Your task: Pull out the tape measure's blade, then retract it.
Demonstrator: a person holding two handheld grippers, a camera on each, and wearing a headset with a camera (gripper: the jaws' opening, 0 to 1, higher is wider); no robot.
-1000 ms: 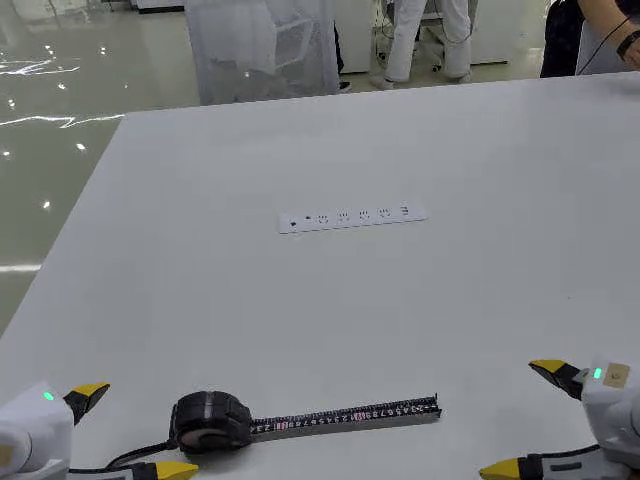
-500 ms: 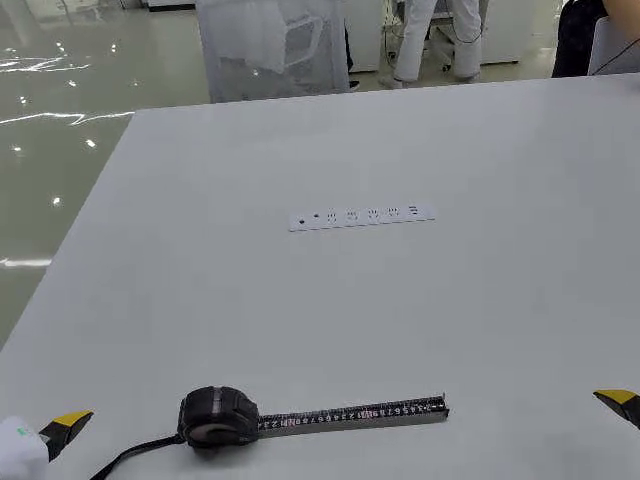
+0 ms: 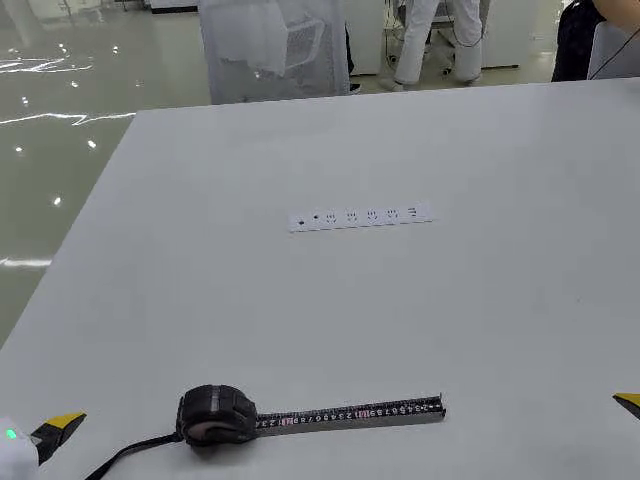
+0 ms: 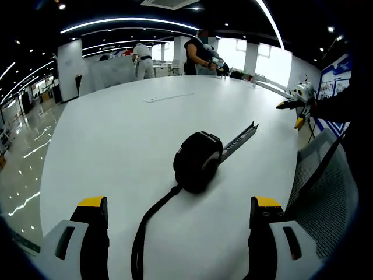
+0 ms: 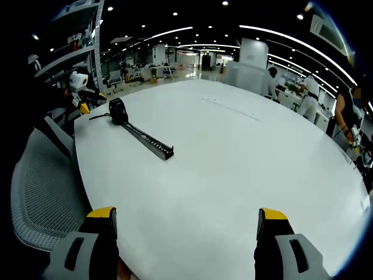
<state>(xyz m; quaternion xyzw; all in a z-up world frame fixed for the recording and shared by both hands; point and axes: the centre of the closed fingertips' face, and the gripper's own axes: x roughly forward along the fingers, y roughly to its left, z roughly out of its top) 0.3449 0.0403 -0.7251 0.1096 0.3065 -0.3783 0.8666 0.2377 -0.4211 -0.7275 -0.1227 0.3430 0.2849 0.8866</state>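
The tape measure (image 3: 216,416) is laid on the table (image 3: 420,300), blade (image 3: 350,413) extended. The left gripper (image 4: 180,203) and right gripper (image 5: 186,214) are held released, jaws spread.

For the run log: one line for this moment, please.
tape measure: lying on table, blade out, ungripped | left gripper: open, facing it | right gripper: open, clear of blade

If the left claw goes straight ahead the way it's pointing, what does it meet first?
Likely the tape measure case, centred ahead of the left claw; its black strap lies nearer on the table, so height decides.
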